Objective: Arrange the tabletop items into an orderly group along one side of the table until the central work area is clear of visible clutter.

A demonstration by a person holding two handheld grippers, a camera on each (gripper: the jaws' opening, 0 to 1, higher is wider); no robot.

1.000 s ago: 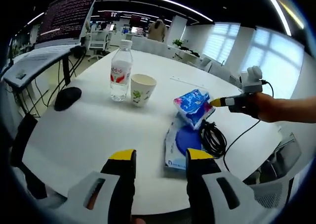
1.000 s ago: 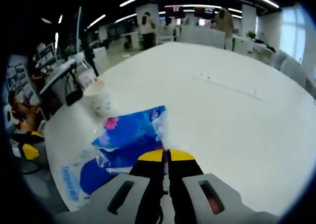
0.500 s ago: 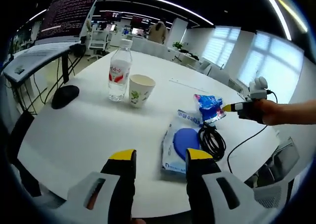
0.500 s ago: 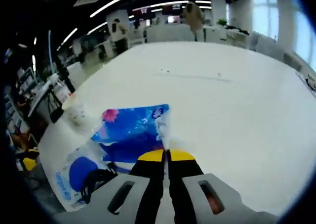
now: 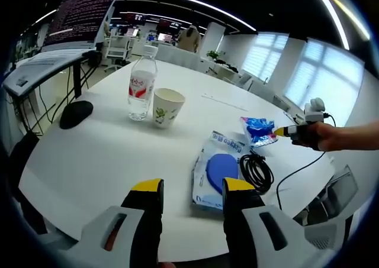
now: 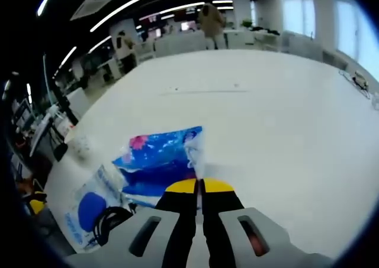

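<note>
A large white tabletop (image 5: 95,155) stands in an open office with ceiling light strips. On it stand a water bottle (image 5: 141,86) and paper cup (image 5: 166,107), apart from a clear pouch (image 5: 217,173) beside a black cable (image 5: 256,172). The right gripper (image 6: 199,185) pinches a blue tissue pack (image 6: 159,157); the left gripper (image 5: 186,189) has its jaws spread.

Bright ceiling strips and window daylight; edges warped, perhaps slightly blurred.
</note>
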